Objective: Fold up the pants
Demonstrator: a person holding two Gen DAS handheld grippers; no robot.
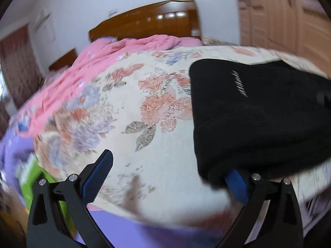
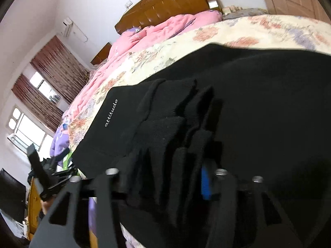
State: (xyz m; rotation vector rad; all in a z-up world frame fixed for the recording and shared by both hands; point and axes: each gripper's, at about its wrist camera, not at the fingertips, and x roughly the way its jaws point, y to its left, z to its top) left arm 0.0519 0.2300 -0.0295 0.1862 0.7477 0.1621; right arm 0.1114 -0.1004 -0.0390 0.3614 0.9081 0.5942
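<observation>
From the left wrist, a bed with a floral cream bedspread (image 1: 157,107) fills the view, a pink quilt (image 1: 86,76) bunched toward the wooden headboard (image 1: 149,20) and a wardrobe (image 1: 289,14) at the right; the black pants (image 1: 258,119) lie folded on the spread, their near corner draped over the right-hand finger of the left gripper (image 1: 169,177), whose jaws stand wide apart with only bedspread between them. From the right wrist, curtained windows (image 2: 41,95) show at the left, and bunched folds of the pants lie between the fingers of the right gripper (image 2: 165,175), which look parted, though dark cloth hides whether the pads press.
</observation>
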